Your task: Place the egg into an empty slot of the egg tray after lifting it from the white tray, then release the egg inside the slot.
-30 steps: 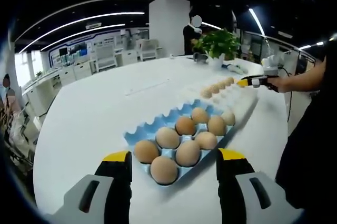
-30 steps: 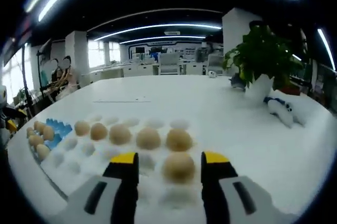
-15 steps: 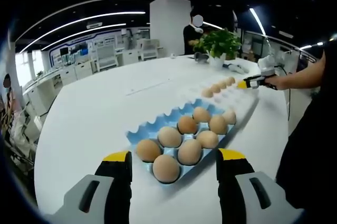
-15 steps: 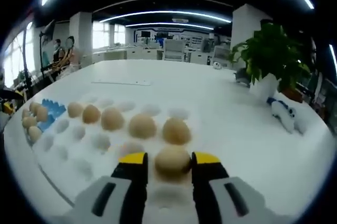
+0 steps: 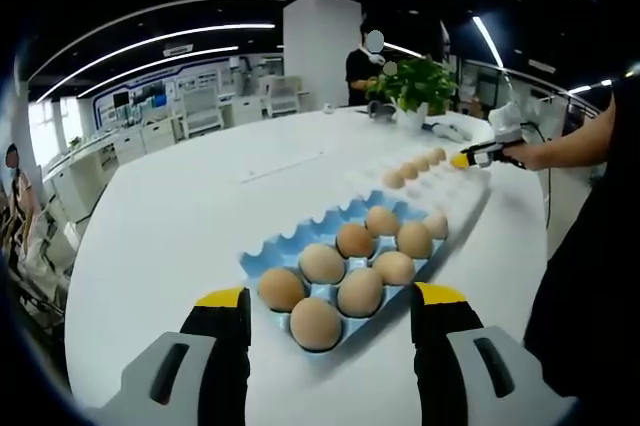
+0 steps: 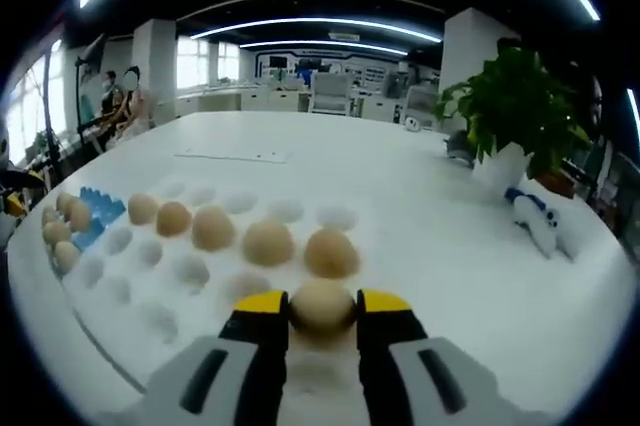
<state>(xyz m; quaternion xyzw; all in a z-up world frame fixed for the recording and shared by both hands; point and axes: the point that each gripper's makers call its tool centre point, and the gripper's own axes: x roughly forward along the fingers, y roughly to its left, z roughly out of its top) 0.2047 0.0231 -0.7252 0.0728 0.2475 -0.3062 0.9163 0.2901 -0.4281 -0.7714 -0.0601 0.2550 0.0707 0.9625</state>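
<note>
In the right gripper view, the right gripper (image 6: 321, 308) jaws have narrowed since the earlier frames and are now pressing both sides of the egg (image 6: 321, 303) in the white tray (image 6: 150, 291). Five more eggs are lying in a row just beyond it, with a potted plant (image 6: 511, 111) standing further back on the surface (image 6: 420, 196). The left gripper (image 5: 327, 306) is hovering with jaws wide, holding nothing, just short of the blue egg tray (image 5: 300, 236).

The eggs (image 5: 321, 263) have matt tan shells. The blue egg tray (image 5: 300, 242) looks like moulded pulp or thin plastic, matt. The white tray (image 6: 160, 286) is smooth and dull. The table (image 5: 170, 216) is white, smooth and faintly glossy.
</note>
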